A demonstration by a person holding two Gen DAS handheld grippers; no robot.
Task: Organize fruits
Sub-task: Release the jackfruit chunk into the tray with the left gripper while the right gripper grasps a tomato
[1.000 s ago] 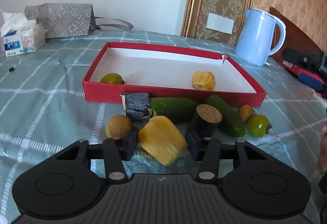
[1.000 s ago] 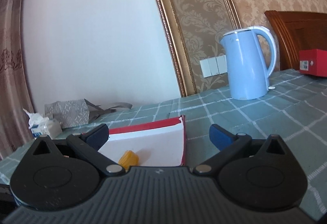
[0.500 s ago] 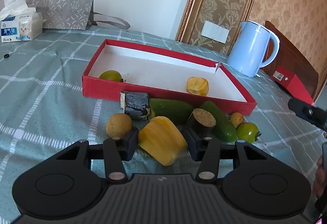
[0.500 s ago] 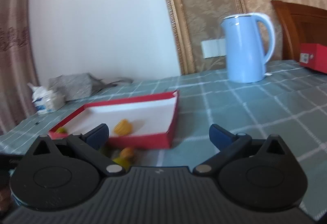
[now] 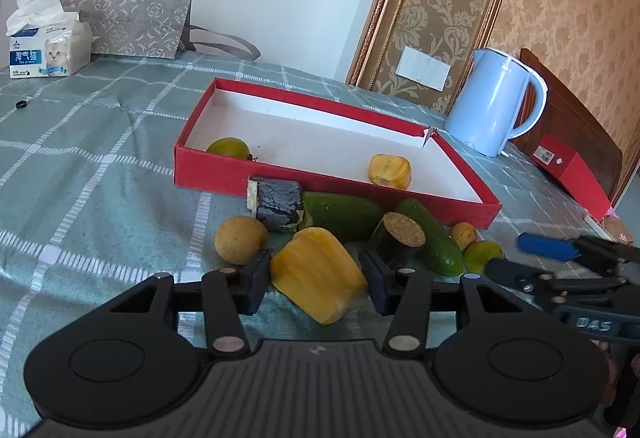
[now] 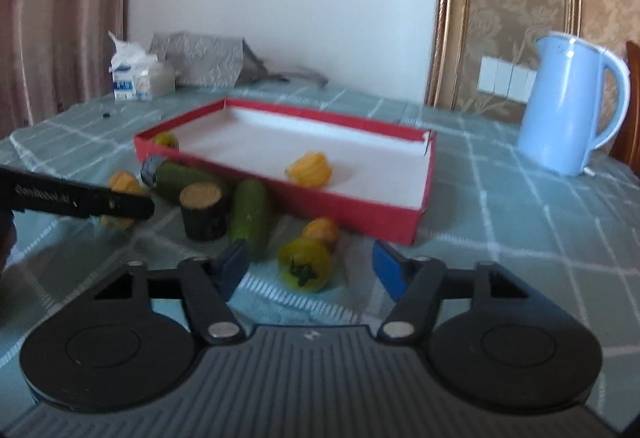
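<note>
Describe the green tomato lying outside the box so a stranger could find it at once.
Start at the red box on the checked tablecloth and go to its near right corner. Just in front, right of the two cucumbers, lies the green tomato beside a small round brownish-yellow fruit. It alone there shows a dark star-shaped calyx.

Left wrist view: low over the table's (image 5: 80, 166) near edge, facing the red tray's (image 5: 224, 174) long side, close to the scattered fruit. Right wrist view: equally low, further toward the right edge, facing the tray (image 6: 352, 206) corner-on, blurred. Shared by both: tray, fruit in front of it, blue kettle (image 5: 492, 106) (image 6: 568, 106), tissue pack (image 5: 44, 50) (image 6: 138, 82) at the far edge.
</note>
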